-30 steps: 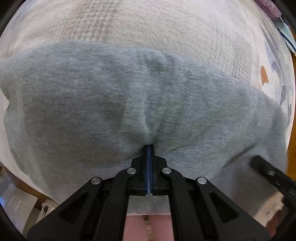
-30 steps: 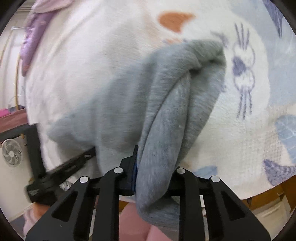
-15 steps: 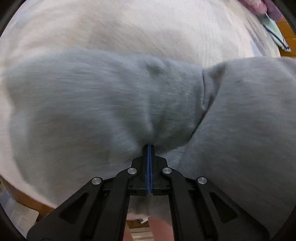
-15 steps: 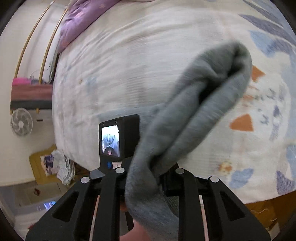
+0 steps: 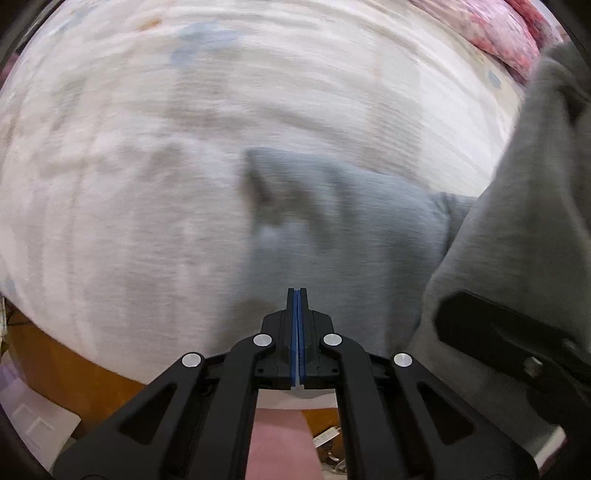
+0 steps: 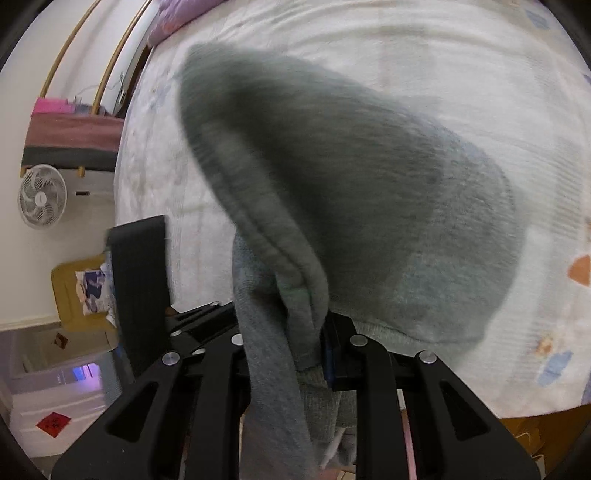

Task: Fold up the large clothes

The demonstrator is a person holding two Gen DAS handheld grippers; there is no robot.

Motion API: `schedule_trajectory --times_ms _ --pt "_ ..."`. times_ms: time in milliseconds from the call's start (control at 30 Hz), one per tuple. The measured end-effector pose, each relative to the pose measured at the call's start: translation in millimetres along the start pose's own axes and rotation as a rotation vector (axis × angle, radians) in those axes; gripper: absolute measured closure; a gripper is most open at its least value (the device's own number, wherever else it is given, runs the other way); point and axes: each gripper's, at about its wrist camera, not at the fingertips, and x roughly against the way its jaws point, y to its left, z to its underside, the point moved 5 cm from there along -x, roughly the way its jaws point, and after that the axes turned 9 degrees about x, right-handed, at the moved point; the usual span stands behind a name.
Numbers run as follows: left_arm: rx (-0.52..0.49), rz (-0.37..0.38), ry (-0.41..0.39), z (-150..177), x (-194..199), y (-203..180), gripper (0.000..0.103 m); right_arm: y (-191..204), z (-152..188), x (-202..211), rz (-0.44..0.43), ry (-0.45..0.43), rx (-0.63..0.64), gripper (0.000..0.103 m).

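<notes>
Grey garment [image 6: 369,192] lifted off bed [image 5: 147,184] since before, pinched by right gripper [image 6: 317,332]; left gripper [image 5: 297,295] pressed together, cloth grip unclear; fold underway.

- Bedroom in a home.
- Bed [image 6: 424,55] with pale patterned blanket [image 5: 147,166] fills both views.
- Pink floral pillow [image 5: 509,33] at the bed's far end.
- White fan [image 6: 42,199] by the wall.
- Plastic storage boxes [image 6: 55,398] on the floor.

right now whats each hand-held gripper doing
Left hand-held gripper: shut on the soft grey fleece garment.
Right hand-held gripper: shut on it too.
</notes>
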Motion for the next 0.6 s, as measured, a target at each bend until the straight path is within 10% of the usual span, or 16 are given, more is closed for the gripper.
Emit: schedule_trajectory --times_ms 200,300,433,600 --pt "0.081 -0.034 0.012 -9 -1 54 0.102 17 -14 -68 -0.021 0.078 -0.012 0.084" --pt "0.123 -0.063 0.018 -14 -15 82 0.102 7 -17 -89 -0.04 0.103 -0.084 0.073" --pt "0.158 -0.046 0.013 -21 -1 100 0.102 3 -28 -76 -0.187 0.068 -0.211 0.019" --pt "0.123 0.071 0.018 -22 9 83 0.102 -6 -32 -43 -0.147 0.023 -0.213 0.019"
